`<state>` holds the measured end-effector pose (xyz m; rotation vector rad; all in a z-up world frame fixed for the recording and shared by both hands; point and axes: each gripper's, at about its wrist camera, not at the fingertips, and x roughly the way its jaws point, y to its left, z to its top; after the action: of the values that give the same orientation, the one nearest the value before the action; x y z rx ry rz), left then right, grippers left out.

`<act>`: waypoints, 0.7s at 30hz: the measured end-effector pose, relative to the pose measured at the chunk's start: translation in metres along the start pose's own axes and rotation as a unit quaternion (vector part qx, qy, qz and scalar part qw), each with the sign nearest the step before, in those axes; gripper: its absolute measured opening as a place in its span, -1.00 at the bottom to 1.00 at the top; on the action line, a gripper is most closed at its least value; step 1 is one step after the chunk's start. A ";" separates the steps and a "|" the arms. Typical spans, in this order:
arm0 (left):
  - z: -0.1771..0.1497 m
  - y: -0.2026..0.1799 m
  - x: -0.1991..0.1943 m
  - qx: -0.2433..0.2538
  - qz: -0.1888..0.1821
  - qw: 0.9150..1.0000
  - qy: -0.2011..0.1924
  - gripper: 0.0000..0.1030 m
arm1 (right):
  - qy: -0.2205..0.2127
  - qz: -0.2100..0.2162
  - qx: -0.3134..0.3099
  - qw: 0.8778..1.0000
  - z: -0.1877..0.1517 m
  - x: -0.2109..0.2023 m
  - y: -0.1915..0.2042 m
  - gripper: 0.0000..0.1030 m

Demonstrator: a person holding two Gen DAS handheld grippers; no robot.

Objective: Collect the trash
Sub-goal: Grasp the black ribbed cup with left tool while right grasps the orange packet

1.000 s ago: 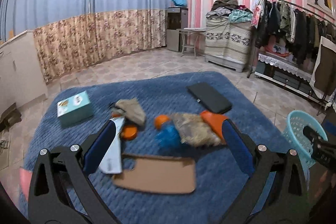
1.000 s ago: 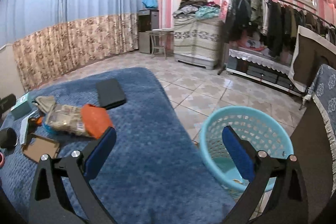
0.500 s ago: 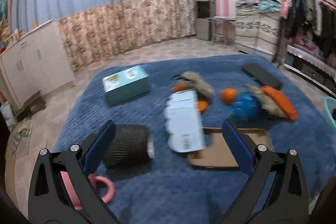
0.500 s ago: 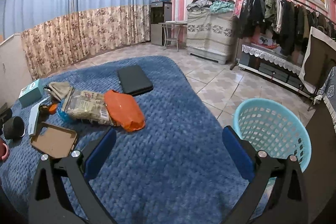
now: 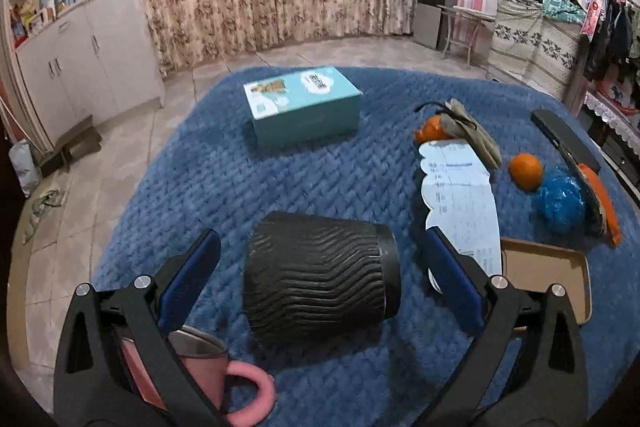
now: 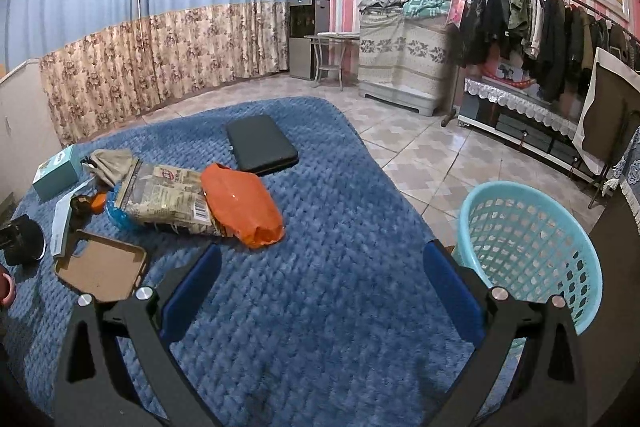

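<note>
My left gripper point(image 5: 320, 259) is open, its jaws on either side of a black ribbed paper cup point(image 5: 320, 267) that lies on its side on the blue rug point(image 5: 224, 179). Beyond it lie a white paper sheet point(image 5: 460, 203), a brown cardboard piece point(image 5: 544, 271), an orange point(image 5: 526, 166) and a blue crumpled wrapper point(image 5: 560, 197). My right gripper point(image 6: 320, 279) is open and empty over the rug, between an orange bag point(image 6: 240, 205) with a printed snack bag point(image 6: 168, 201) and the light-blue trash basket point(image 6: 532, 247).
A teal box point(image 5: 304, 105) and a grey cloth point(image 5: 472, 137) lie farther back. A pink mug point(image 5: 208, 375) sits under my left gripper. A black flat case point(image 6: 260, 143) lies at the rug's far side. White cabinets point(image 5: 84, 55) stand left; a clothes rack point(image 6: 560, 27) right.
My left gripper has swung left and down from the trash pile to the black cup, which now lies between its jaws. My right view has turned left; the basket now sits at the right.
</note>
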<state>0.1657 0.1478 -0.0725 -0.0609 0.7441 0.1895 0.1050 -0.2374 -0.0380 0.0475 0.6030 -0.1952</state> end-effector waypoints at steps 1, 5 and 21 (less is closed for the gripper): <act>-0.001 0.000 0.003 0.004 0.001 1.000 0.003 0.89 | 0.001 0.000 -0.003 1.000 0.000 0.001 0.002 0.91; -0.002 -0.003 0.010 0.014 -0.007 1.000 0.013 0.89 | 0.004 0.001 -0.012 1.000 0.000 0.008 0.010 0.91; 0.012 -0.004 -0.001 0.009 -0.024 1.000 -0.007 0.41 | 0.052 0.029 -0.048 0.997 0.021 0.085 0.038 0.91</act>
<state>0.1740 0.1449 -0.0629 -0.0608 0.7295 0.1366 0.1930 -0.2165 -0.0694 -0.0169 0.7135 -0.1081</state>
